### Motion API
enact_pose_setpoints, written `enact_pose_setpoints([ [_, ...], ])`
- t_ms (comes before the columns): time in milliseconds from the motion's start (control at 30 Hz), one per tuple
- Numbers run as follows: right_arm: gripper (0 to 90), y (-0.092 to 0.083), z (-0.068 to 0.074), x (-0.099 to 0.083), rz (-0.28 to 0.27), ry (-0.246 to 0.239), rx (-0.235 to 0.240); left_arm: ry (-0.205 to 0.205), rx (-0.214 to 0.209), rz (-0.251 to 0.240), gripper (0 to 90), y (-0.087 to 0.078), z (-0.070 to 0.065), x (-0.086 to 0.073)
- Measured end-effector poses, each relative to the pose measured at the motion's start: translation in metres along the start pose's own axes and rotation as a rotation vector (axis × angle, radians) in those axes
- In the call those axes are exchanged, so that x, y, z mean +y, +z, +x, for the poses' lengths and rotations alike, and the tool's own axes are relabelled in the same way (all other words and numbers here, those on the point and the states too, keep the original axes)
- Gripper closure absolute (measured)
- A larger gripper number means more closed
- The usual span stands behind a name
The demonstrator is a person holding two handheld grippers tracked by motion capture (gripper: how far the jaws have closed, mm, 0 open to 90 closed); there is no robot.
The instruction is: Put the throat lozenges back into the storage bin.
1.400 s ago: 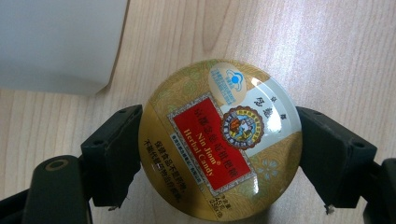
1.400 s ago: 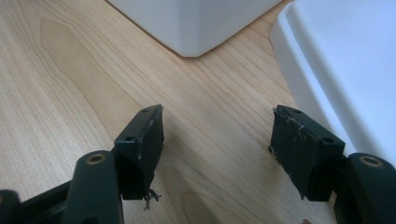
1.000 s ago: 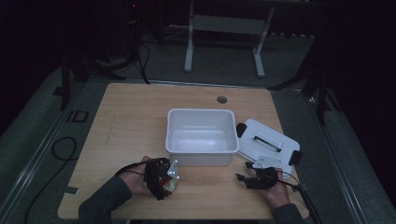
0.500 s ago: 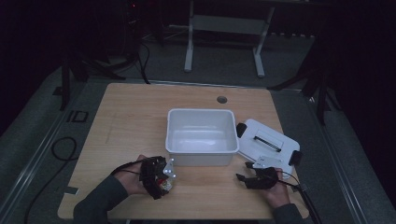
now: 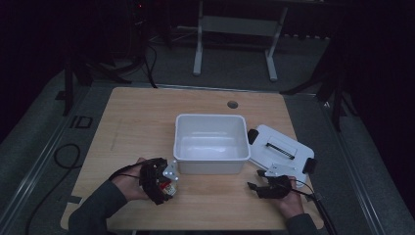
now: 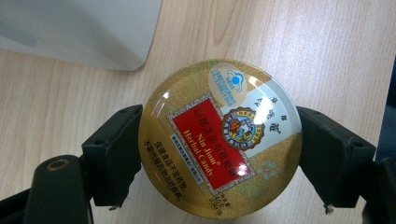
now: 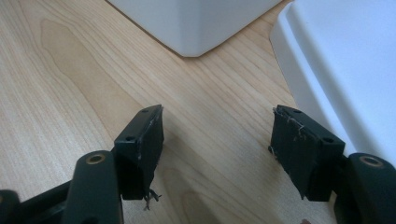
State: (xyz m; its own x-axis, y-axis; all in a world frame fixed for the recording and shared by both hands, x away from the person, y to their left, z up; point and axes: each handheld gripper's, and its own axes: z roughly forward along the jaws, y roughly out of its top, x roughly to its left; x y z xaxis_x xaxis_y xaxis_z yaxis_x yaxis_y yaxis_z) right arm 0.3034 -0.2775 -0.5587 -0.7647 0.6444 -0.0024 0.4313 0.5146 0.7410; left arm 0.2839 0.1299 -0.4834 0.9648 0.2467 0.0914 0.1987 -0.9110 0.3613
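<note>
Left gripper (image 6: 219,154) clamps round gold candy tin (image 6: 219,140) | white plastic tub (image 5: 211,142) just beyond (lid (image 5: 280,151) off) | right gripper (image 7: 217,149) open, empty, on counter (image 5: 142,117)

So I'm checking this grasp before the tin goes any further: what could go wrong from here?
The left gripper pinches the round candy tin only at its curved rim, so the glossy tin might slip or twist out. The white bin stands close beside it, so the tin could knock the bin's wall on the way in. The right gripper rests open near the lid and might nudge it.
</note>
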Motion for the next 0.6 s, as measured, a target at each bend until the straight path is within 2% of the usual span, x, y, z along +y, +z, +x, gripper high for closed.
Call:
enact_pose_setpoints([
  [600,34.1,0.0,0.0,0.0,0.0,0.001,0.001,-0.009,0.006,-0.01,20.5,-0.024,0.011,0.002],
])
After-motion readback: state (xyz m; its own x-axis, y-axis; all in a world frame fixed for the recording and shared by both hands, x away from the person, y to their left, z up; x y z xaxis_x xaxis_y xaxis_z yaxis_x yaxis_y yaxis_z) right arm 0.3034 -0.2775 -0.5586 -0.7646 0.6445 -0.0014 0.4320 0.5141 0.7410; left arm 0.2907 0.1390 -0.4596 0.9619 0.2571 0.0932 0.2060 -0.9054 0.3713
